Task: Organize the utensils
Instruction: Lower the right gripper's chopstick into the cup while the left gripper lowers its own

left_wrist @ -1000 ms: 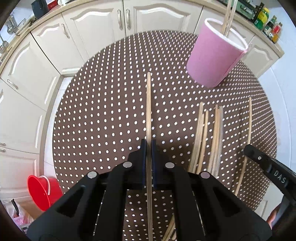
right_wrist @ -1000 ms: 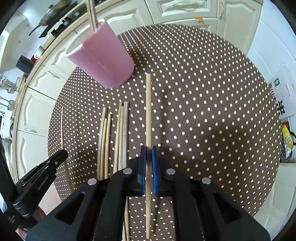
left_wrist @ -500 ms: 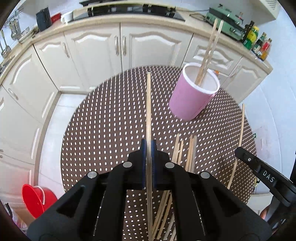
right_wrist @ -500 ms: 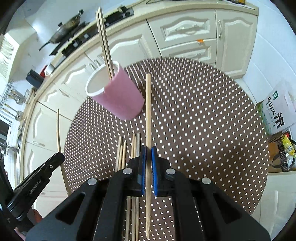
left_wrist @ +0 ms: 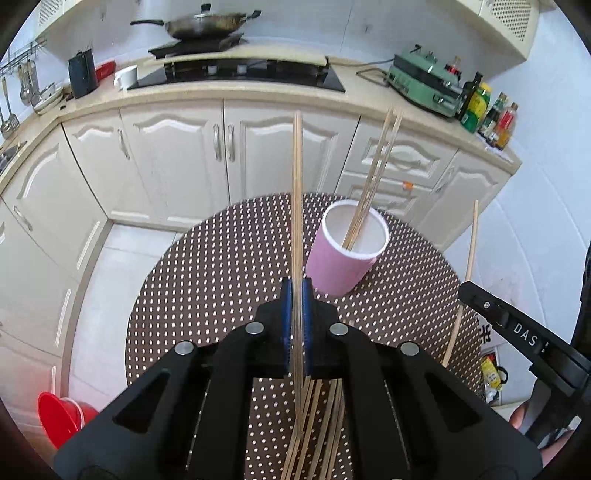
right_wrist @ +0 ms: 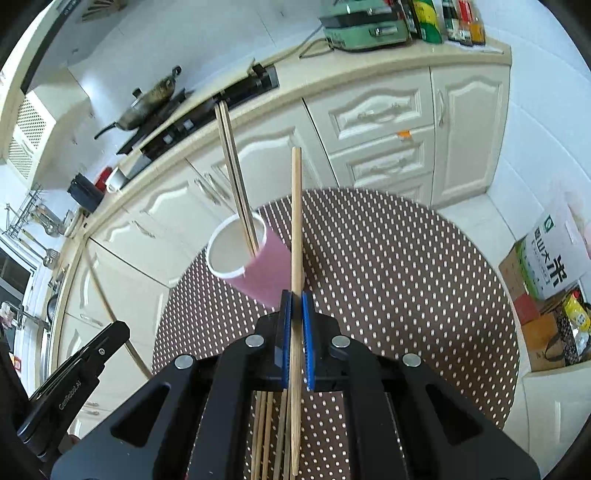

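A pink cup (left_wrist: 341, 258) stands on the round dotted table (left_wrist: 207, 280), at about one o'clock from the left gripper (left_wrist: 296, 295). Two chopsticks (left_wrist: 373, 177) stand in the pink cup and lean on its rim. From the right wrist camera the pink cup sits at about eleven o'clock from the right gripper (right_wrist: 296, 306). The left gripper is squeezed tight on one chopstick (left_wrist: 296, 192), which sticks straight out toward twelve o'clock. The right gripper is squeezed tight on another chopstick (right_wrist: 296, 221) the same way. That makes two in the cup and one in each gripper. More chopsticks (left_wrist: 325, 424) lie flat in a bunch on the table under the grippers; about six can be seen, but the black arms hide part of them. A red bucket (left_wrist: 59, 417) sits on the floor at eight o'clock in the left view. A wok (left_wrist: 207, 24) rests on the stove (left_wrist: 240, 72) behind, and bottles (left_wrist: 484, 110) stand on the counter.
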The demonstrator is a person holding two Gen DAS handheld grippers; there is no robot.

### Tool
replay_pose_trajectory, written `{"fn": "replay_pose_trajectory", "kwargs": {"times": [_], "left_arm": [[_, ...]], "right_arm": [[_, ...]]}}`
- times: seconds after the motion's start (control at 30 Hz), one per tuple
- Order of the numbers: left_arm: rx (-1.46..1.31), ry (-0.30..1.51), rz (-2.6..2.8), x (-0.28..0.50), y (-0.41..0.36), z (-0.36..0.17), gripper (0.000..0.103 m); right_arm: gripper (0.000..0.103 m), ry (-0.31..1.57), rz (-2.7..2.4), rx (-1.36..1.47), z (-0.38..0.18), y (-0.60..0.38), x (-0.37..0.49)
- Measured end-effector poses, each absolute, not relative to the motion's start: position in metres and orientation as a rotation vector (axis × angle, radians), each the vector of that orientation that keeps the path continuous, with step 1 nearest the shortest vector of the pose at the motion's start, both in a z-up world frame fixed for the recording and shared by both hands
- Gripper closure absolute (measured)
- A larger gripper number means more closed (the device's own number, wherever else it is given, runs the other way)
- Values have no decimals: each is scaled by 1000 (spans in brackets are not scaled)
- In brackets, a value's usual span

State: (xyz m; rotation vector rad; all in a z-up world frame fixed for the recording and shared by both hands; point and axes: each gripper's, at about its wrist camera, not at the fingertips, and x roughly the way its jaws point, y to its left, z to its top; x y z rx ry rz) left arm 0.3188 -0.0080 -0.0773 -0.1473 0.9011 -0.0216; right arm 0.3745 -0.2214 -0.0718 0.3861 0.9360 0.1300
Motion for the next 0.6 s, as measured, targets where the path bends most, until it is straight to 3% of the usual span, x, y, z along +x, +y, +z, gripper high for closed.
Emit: {"fn": "replay_pose_trajectory", "kwargs": {"times": [0.6], "left_arm": [[-178,842,-75,352,-6,-30,98]], "right_arm": [[98,791,138,406,-22,-220,411]]}}
